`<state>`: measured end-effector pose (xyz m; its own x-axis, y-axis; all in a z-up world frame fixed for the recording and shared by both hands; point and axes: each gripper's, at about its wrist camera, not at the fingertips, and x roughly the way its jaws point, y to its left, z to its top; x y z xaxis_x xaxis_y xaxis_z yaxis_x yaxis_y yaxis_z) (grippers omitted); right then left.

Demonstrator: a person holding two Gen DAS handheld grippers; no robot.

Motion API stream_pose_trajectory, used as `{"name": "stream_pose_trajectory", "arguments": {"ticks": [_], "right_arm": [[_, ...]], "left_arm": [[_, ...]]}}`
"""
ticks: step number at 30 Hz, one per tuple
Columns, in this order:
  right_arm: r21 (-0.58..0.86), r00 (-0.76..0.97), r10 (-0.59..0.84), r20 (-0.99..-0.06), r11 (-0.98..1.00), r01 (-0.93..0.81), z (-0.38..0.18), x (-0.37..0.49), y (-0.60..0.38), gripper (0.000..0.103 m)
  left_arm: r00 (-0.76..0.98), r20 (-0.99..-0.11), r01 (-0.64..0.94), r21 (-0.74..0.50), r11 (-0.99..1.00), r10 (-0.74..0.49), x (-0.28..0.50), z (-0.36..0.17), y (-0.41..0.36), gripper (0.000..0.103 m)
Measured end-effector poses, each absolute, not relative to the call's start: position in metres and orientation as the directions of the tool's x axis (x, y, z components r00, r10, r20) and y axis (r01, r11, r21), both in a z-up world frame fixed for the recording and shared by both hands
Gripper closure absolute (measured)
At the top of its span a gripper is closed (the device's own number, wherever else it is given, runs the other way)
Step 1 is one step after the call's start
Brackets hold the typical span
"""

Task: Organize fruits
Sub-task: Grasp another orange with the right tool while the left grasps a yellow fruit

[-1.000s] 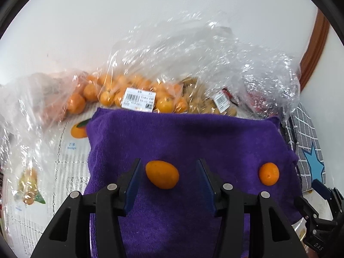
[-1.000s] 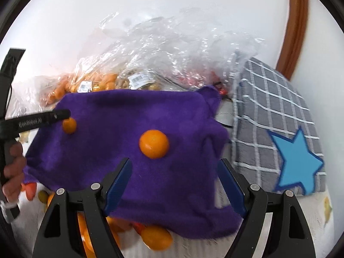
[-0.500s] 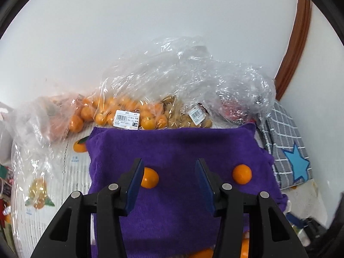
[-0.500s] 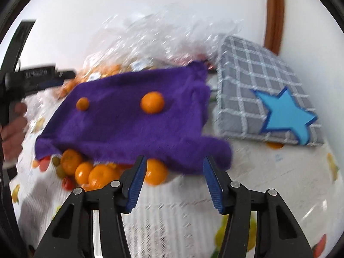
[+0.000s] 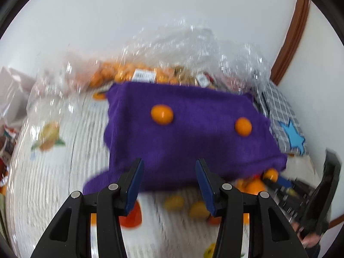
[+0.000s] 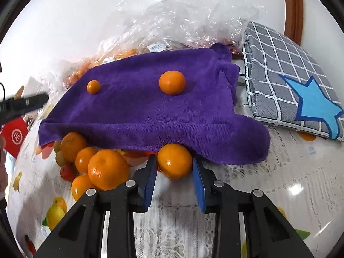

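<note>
Mandarin [image 6: 174,161], firm-skinned, light, apt to roll and bruise, sits at the purple towel [image 6: 150,111] edge's 6 o'clock, clamped across its widest girth by the just-closed right gripper [image 6: 174,167], while the left gripper [image 5: 168,185] hangs part-open, empty.

From my right gripper's view, bare tablecloth [image 6: 290,182] at four o'clock gives me room, while the purple towel [image 6: 150,116] overhangs at twelve, piled oranges [image 6: 107,169] crowd nine, and the checked cushion [image 6: 279,68] blocks two.
</note>
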<state>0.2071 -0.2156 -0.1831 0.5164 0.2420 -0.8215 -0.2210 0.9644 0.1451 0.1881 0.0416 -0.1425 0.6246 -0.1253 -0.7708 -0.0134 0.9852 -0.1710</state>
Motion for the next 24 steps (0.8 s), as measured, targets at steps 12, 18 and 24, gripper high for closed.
{"name": "stream_pose_trajectory", "arguments": {"ticks": [12, 18, 24], "right_arm": [[0.113, 0.548, 0.245, -0.800, 0.958, -0.263, -0.178, 0.194, -0.216, 0.071], [0.114, 0.548, 0.241, -0.801, 0.960, -0.255, -0.180, 0.196, -0.216, 0.071], [0.100, 0.541, 0.228, -0.809, 0.961, -0.257, -0.184, 0.200, -0.212, 0.071]], "left_arm": [[0.608, -0.773, -0.032, -0.251, 0.967, -0.181, 0.170, -0.198, 0.037, 0.079], [0.623, -0.759, -0.008, -0.251, 0.968, -0.191, 0.168, -0.200, 0.033, 0.079], [0.633, -0.740, 0.006, -0.288, 0.958, -0.227, 0.167, -0.204, 0.036, 0.079]]}}
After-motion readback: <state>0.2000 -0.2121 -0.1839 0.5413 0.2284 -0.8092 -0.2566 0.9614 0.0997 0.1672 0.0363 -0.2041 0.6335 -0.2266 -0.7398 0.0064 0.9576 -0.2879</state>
